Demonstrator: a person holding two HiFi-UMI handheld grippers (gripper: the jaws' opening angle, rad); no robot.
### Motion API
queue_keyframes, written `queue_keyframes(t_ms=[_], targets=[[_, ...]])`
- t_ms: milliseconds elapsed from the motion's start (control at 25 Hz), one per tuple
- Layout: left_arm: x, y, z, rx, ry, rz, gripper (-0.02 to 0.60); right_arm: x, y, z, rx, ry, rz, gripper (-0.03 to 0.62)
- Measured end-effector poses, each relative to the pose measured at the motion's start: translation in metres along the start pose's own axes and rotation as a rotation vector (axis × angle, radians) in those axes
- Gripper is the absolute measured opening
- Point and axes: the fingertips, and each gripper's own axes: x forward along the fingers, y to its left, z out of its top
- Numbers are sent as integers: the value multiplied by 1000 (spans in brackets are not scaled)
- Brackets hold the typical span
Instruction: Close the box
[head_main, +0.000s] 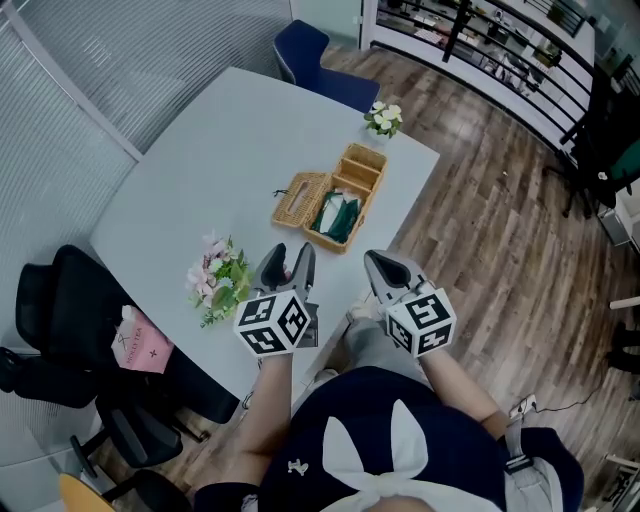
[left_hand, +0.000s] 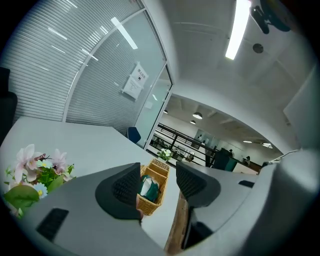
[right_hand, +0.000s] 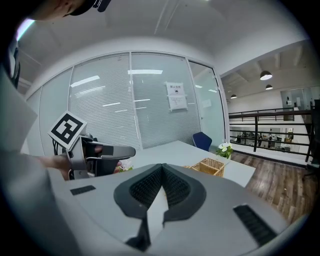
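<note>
wicker box (head_main: 350, 190) sits open on the far half of the table (head_main: 200, 160), nearer the right edge. its lid (head_main: 300, 198) lies flat to the left, seemingly hinged there. green packet (head_main: 338, 215) inside.

left gripper (head_main: 288, 262): jaws wide apart, nothing between them, well short of the box. right gripper (head_main: 385, 268): jaws pressed together, empty.

judgement: approach step. catch the lid's free edge with the left, then swing it over the hinge. brace the right wall with the closed right tips, since a light basket may slide. check the packet doesn't stop the lid seating.

pink flowers (head_main: 218, 278) lie beside the left gripper's path.
</note>
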Motion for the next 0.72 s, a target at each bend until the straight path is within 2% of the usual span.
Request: queue_keyframes(t_ms=[240,720], targets=[[17,15,0,-38,6,39,215,14,-12,0,5,15,15,5],[53,52,-14,-190,39,110,213,46,-34,-4,4,67,66,5]])
